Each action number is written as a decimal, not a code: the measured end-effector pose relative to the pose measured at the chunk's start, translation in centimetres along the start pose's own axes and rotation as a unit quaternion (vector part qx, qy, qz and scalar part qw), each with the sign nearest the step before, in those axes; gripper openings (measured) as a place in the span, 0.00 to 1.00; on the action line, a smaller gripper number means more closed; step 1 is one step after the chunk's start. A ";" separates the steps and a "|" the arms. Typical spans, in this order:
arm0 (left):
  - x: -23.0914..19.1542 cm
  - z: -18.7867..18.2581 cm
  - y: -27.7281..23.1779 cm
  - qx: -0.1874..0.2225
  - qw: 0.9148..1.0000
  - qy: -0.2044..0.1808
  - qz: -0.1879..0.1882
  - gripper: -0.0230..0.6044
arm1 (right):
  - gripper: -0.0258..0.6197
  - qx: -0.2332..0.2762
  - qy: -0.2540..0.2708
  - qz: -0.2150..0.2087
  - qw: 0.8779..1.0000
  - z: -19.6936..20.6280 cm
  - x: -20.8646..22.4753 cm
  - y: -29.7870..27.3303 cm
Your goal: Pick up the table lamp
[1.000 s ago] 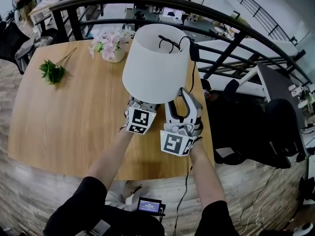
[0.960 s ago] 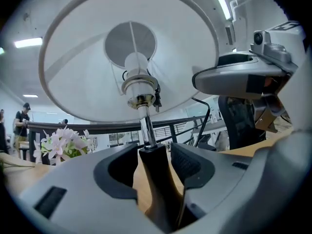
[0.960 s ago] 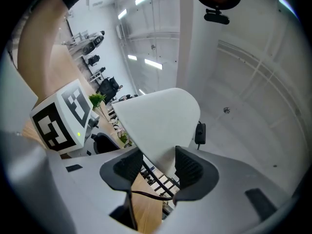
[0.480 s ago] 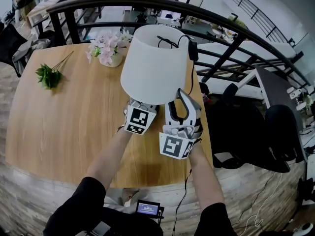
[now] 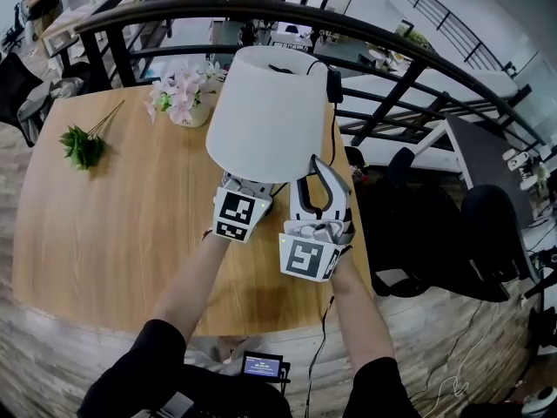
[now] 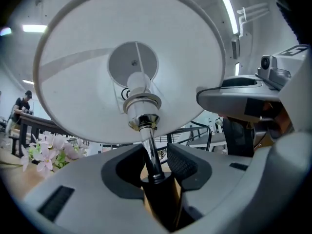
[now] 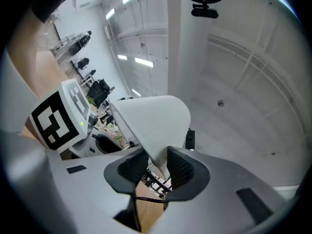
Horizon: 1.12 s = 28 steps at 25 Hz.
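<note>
The table lamp has a white shade (image 5: 270,111) on a chrome stem (image 6: 148,145) above a dark column. My left gripper (image 5: 248,181) reaches under the shade, its tips hidden in the head view. In the left gripper view its jaws (image 6: 158,162) have just been closing and are shut on the dark column. My right gripper (image 5: 318,177) stands at the shade's lower right edge. Its jaws (image 7: 157,167) have also just been closing, and the rim of the shade (image 7: 151,121) is pinched between the pads. The lamp's base is hidden.
The round wooden table (image 5: 113,225) carries a pot of pink flowers (image 5: 183,94) at the back and a green sprig (image 5: 83,144) at the left. A black railing (image 5: 392,59) curves behind. The lamp's cord with its switch (image 5: 334,85) hangs at the right. Office chairs (image 5: 496,225) stand beyond.
The lamp has come up toward the camera together with both grippers. The shade now looks larger and sits a little further left in the head view.
</note>
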<state>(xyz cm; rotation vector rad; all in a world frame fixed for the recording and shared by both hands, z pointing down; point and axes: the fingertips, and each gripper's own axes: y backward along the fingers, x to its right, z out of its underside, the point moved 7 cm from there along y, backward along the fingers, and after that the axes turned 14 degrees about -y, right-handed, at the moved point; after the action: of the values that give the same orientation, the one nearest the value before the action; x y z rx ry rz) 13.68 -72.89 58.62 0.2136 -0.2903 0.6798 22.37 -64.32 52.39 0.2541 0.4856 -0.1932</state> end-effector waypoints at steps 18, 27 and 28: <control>-1.9 -18.1 6.6 -0.034 0.999 0.034 -0.019 0.17 | 0.24 -0.021 -0.089 0.004 0.996 -17.2 5.6 5.0; 0.3 -24.5 11.9 -0.087 0.995 0.048 0.005 0.17 | 0.24 -0.048 -0.134 -0.001 0.990 -23.4 6.7 10.4; 0.6 -25.1 12.4 -0.086 0.995 0.047 0.004 0.17 | 0.24 -0.046 -0.136 0.000 0.990 -23.8 6.8 11.1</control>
<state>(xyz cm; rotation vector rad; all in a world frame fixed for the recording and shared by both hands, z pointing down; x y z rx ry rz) 10.97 -55.90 36.53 0.0166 -0.2588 0.6667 20.56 -47.82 30.93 0.1343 0.2225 -0.2021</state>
